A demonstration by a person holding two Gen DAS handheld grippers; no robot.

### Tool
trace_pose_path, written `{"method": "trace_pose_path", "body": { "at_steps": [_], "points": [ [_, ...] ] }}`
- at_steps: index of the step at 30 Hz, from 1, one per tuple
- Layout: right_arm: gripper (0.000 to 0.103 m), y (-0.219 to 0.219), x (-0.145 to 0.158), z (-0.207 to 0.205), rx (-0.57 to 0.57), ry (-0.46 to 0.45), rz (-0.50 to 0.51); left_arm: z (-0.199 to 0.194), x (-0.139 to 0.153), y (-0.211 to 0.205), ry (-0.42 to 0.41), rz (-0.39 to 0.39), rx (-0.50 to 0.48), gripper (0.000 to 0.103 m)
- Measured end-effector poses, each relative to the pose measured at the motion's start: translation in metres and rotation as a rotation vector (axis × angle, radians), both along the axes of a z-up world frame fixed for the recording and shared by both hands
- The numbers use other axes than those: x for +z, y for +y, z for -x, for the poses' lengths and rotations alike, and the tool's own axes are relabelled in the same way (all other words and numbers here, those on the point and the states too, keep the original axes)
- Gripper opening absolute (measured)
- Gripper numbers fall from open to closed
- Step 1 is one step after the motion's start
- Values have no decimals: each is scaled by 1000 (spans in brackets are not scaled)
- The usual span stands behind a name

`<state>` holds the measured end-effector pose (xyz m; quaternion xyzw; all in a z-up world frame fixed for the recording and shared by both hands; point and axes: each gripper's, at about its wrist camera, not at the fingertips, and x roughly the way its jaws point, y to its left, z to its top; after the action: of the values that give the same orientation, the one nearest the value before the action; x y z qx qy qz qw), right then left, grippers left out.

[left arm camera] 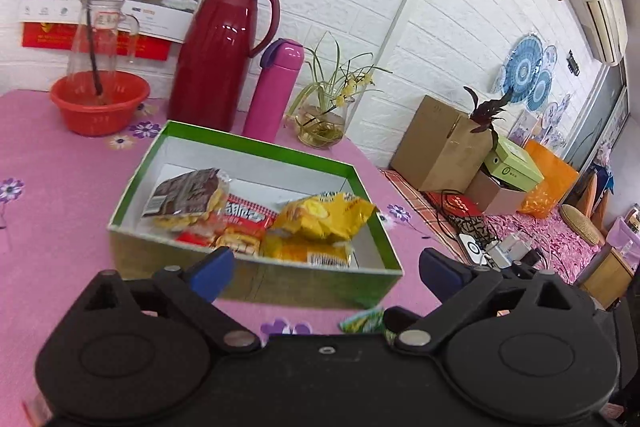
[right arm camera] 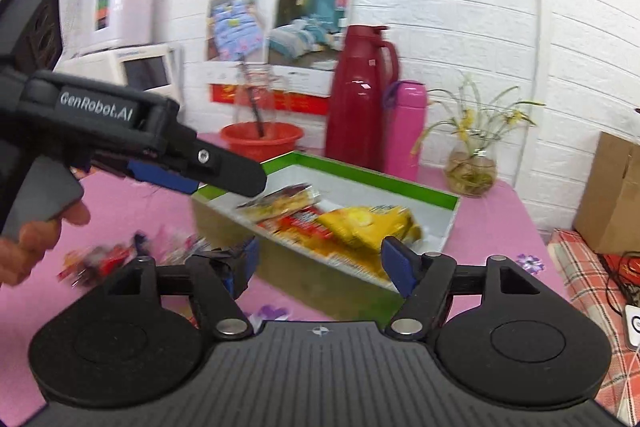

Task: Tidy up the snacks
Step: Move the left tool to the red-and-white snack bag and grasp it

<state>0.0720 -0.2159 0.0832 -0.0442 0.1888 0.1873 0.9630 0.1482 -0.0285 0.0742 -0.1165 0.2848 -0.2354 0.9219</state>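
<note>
on the pink tablecloth (left arm camera: 60, 187), green box (left arm camera: 256, 147) holding snack packets (left arm camera: 320, 219), jaws of both grippers apart, empty

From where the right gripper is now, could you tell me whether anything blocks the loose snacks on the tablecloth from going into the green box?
The green box is open-topped. The left gripper hovers between the loose snacks and the box.

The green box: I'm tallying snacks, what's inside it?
The green box holds a brown-labelled packet, a red packet and yellow packets. Anything beneath them is covered.
</note>
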Motion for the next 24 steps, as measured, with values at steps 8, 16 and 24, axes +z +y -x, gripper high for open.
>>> {"method": "trace_pose_path", "body": {
  "at_steps": [8,16,24],
  "points": [
    [103,21,-26,28,180,112,24,62,-42,35,93,112,23,101],
    [103,39,-39,19,269,164,102,76,-80,47,215,214,17,100],
    [103,46,-51,-13,362,243,144,55,-92,53,246,213,40,90]
  ]
}}
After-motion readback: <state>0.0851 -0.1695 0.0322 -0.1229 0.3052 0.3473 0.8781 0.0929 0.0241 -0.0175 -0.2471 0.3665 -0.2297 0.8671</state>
